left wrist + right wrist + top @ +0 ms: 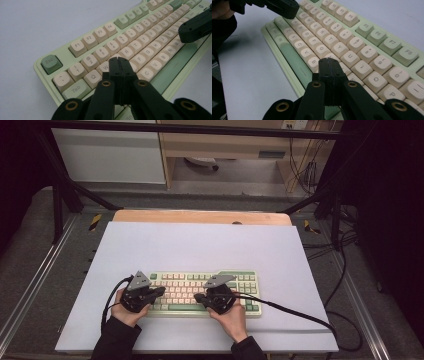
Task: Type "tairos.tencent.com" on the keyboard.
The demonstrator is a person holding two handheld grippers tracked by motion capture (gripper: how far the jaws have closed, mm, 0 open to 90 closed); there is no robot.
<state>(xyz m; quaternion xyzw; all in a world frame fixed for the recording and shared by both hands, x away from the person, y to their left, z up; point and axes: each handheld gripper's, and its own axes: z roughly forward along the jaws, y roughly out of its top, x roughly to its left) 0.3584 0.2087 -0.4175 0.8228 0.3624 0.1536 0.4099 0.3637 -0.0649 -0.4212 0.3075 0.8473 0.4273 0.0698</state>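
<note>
A pale green keyboard (172,276) with cream and green keys lies on the near half of a white mat. My left gripper (161,291) hovers over its left end, jaws shut with nothing between them; in the left gripper view its tip (118,59) sits above the keyboard (82,45) around the W and E keys. My right gripper (197,297) is over the middle of the bottom rows, also shut and empty; its tip (329,60) hangs above the keyboard (372,37) near the B and N keys. Each gripper view shows the other gripper farther along the keys.
The white mat (200,245) covers a wooden table whose far edge (200,216) shows beyond it. Black frame bars and cables (340,270) run along the right and back. A black cable (285,310) trails from the right gripper across the mat.
</note>
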